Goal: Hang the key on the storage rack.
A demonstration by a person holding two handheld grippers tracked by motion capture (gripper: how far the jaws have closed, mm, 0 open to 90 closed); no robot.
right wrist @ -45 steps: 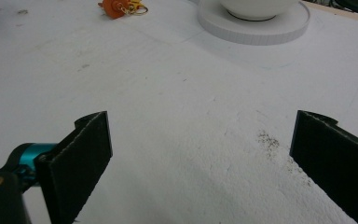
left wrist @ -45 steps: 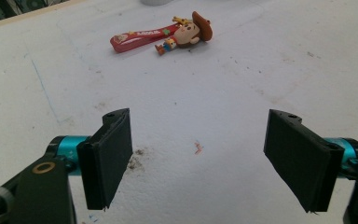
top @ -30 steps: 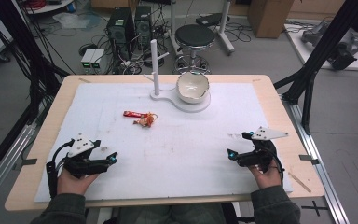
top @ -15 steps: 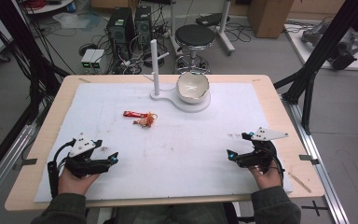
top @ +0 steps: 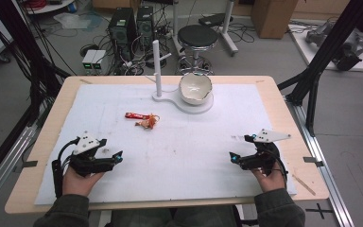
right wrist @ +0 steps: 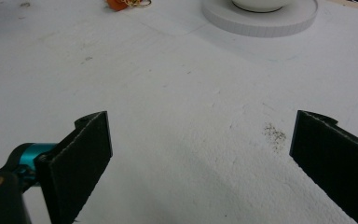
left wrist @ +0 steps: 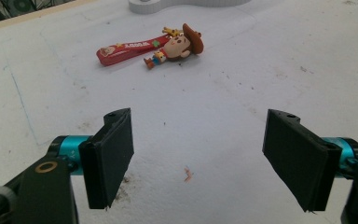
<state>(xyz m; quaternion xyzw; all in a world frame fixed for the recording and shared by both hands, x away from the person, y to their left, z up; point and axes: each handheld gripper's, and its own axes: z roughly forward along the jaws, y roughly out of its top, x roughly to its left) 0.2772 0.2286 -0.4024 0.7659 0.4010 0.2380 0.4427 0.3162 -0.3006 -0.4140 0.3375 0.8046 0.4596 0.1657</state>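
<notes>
A keychain [top: 143, 119] with a red strap and a small cowboy figure lies flat on the white mat, left of centre. It shows ahead of my left gripper as the keychain [left wrist: 158, 46]. My left gripper [top: 113, 149] rests near the front left of the mat, open, with nothing between its jaws; it also shows as the left gripper [left wrist: 200, 154]. My right gripper [top: 241, 147] sits at the front right, open and empty, seen too as the right gripper [right wrist: 200, 158]. An orange bit of the keychain [right wrist: 123, 3] peeks in at the top edge.
A white stand base [top: 184, 101] at the back centre carries an upright post [top: 157, 66] and a white bowl [top: 195, 88]. The white mat [top: 194, 156] covers most of the wooden table [top: 283, 94]. A stool and computer gear stand on the floor beyond.
</notes>
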